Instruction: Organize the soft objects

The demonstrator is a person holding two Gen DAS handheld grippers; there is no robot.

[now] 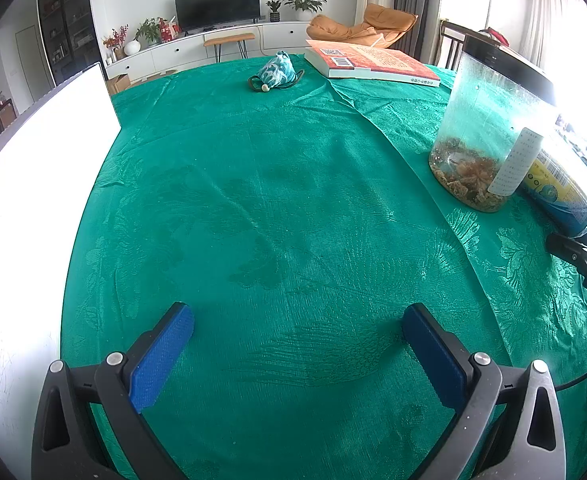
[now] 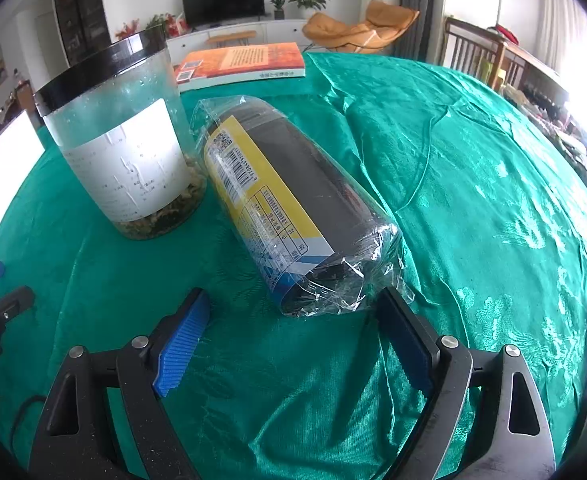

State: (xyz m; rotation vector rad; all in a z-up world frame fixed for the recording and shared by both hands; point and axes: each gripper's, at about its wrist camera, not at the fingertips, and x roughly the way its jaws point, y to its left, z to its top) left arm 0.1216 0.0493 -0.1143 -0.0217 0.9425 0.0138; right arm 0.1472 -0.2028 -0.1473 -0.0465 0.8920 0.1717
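Observation:
A plastic-wrapped dark roll with a yellow and blue label (image 2: 293, 216) lies on the green tablecloth (image 2: 473, 200), its near end just ahead of my open right gripper (image 2: 293, 316), which holds nothing. The roll's end also shows in the left wrist view (image 1: 561, 188). A small teal patterned cloth pouch (image 1: 277, 74) lies at the table's far side. My left gripper (image 1: 299, 322) is open and empty over bare cloth, far from the pouch.
A clear jar with a black lid and dried bits inside (image 2: 129, 148) stands left of the roll, also in the left wrist view (image 1: 489, 128). An orange book (image 1: 369, 62) lies at the far edge. A white box (image 1: 25, 208) stands at the left.

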